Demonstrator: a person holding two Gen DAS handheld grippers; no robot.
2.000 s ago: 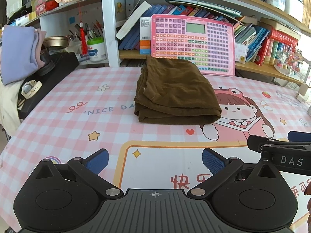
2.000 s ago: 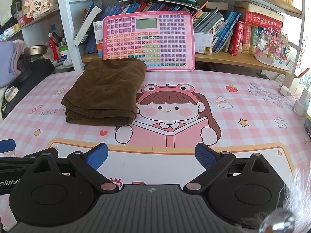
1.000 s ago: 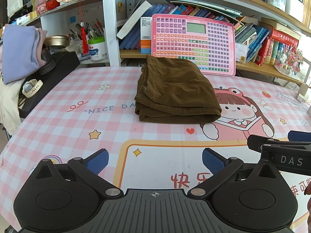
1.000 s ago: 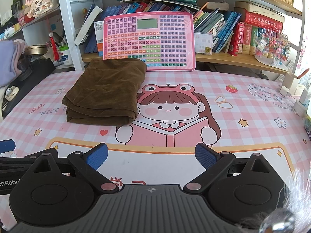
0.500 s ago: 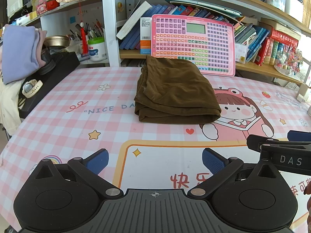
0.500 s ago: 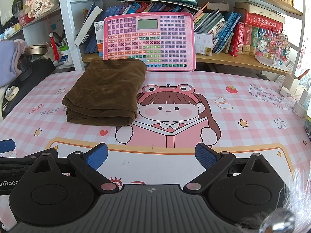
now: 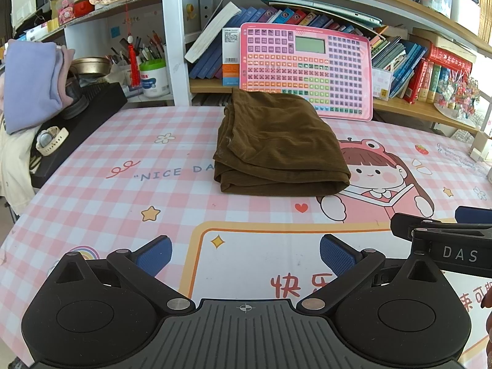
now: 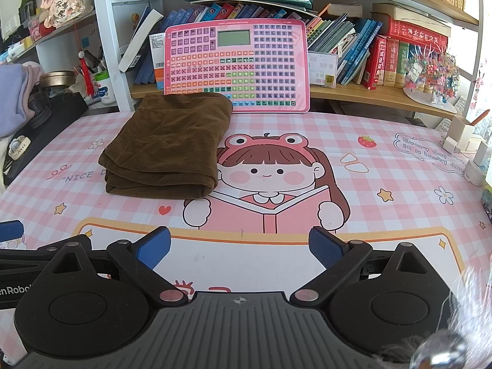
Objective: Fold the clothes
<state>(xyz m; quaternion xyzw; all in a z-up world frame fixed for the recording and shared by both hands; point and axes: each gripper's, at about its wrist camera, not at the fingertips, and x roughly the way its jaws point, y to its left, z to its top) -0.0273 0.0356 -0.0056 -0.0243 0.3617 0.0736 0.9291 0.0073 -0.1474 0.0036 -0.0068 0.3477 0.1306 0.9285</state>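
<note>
- Left wrist view: nearest the lens, the left gripper (image 7: 244, 253) is seen low over the pink checked table mat (image 7: 92, 203), its blue pads spread wide with nothing between them.
- At the right edge of that view, part of the right gripper (image 7: 442, 240) is caught side-on, just beside the left one; only a black arm and a blue tip are shown there.
- In the right wrist view, the right gripper (image 8: 238, 247) is likewise held wide and empty above the mat's white printed panel (image 8: 246, 264).
- Further out, the brown folded garment (image 7: 276, 144) is laid flat on the mat, well apart from both sets of fingers. It is found straight ahead and slightly right of the left gripper's centre line, but ahead and to the left of the right gripper (image 8: 167, 146).
- Its long axis is judged to run away from the cameras toward the shelf, with the thick stacked fold edge turned toward the grippers. The left gripper is judged the better aligned for a straight reach.
- Behind it, the garment's far edge is touching or just short of the pink learning board (image 7: 307, 70); which cannot be told.
- How many layers are stacked cannot be counted, and the kind of garment cannot be made out.
</note>
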